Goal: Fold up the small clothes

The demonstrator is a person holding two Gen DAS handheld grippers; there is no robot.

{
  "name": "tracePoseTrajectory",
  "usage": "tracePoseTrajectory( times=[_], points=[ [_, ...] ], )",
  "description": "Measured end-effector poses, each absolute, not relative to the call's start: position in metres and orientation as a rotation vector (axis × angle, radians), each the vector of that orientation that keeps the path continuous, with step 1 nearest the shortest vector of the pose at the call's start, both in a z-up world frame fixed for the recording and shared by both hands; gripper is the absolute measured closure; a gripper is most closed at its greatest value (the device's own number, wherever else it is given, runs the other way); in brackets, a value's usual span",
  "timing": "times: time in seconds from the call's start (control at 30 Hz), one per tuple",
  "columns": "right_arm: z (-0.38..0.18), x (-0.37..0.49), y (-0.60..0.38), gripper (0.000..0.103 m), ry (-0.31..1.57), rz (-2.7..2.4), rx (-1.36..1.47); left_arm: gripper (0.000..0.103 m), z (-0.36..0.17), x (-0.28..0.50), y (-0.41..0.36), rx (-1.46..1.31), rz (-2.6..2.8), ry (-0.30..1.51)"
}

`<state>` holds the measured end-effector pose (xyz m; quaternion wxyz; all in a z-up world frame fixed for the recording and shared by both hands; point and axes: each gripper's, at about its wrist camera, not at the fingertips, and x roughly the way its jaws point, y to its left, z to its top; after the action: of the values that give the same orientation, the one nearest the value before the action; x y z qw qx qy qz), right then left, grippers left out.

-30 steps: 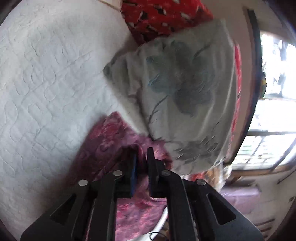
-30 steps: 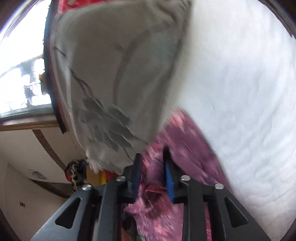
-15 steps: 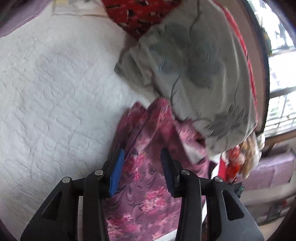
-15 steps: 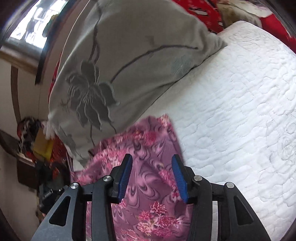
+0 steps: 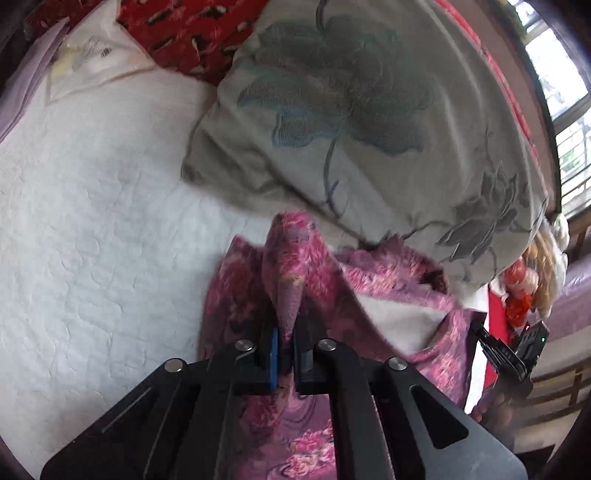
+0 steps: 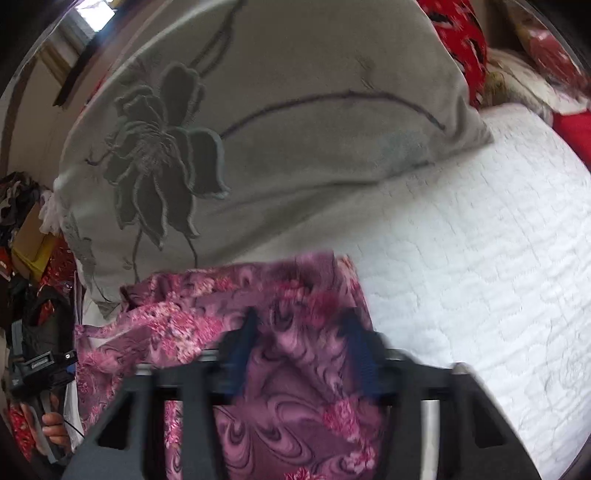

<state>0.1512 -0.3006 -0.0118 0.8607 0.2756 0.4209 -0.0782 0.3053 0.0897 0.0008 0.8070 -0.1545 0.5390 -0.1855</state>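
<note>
A pink and purple floral garment [image 5: 369, 284] lies crumpled on the white quilted bed [image 5: 92, 221], close against a grey flowered pillow [image 5: 369, 110]. My left gripper [image 5: 286, 321] is closing and pinches a raised ridge of this fabric between its pads. In the right wrist view the same garment [image 6: 192, 314] spreads under my right gripper [image 6: 301, 332]. Its blurred jaws are closing but still stand apart, with fabric between them and no pad pressing on it.
The grey pillow [image 6: 295, 110] fills the space behind the garment. Red patterned cloth [image 5: 192, 33] lies at the head of the bed. Clutter sits beyond the bed's edge [image 6: 29, 240]. White quilt [image 6: 480, 277] stretches away on the other side.
Both views have rolled and drawn back a little. The left jaws opened, then shut on a fold of the garment. The right jaws let go of the fabric and now stand apart.
</note>
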Motion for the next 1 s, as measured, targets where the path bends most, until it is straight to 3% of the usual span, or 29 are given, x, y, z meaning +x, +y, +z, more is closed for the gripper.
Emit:
tracePoseTrajectory(
  times=[0.23,0.37,0.47,0.63,0.73,0.83,1.0],
  points=[
    [0.023,0.140,-0.332,0.099,0.651,-0.126,0.731,0.100,-0.005,0.321,0.106,-0.419,-0.304,1.106],
    [-0.011,0.155,-0.341,0.099,0.759,-0.215,0.779,0.099,-0.040,0.333,0.106,-0.456,-0.224,1.214],
    [-0.038,0.163,-0.336,0.095,0.895,-0.258,0.758,0.097,-0.031,0.325,0.114,-0.496,-0.247,1.208],
    [0.003,0.137,-0.312,0.091,0.764,-0.169,0.672,0.097,0.013,0.269,0.113,-0.358,-0.319,1.080],
    [0.007,0.120,-0.291,0.071,0.744,-0.059,0.672,0.091,0.010,0.242,0.098,-0.294,-0.340,1.085],
    [-0.028,0.125,-0.278,0.071,0.947,-0.073,0.638,0.091,-0.019,0.230,0.078,-0.202,-0.316,1.205],
    [-0.009,0.105,-0.274,0.070,0.935,-0.109,0.657,0.091,-0.009,0.205,0.093,-0.272,-0.316,1.224]
  ],
)
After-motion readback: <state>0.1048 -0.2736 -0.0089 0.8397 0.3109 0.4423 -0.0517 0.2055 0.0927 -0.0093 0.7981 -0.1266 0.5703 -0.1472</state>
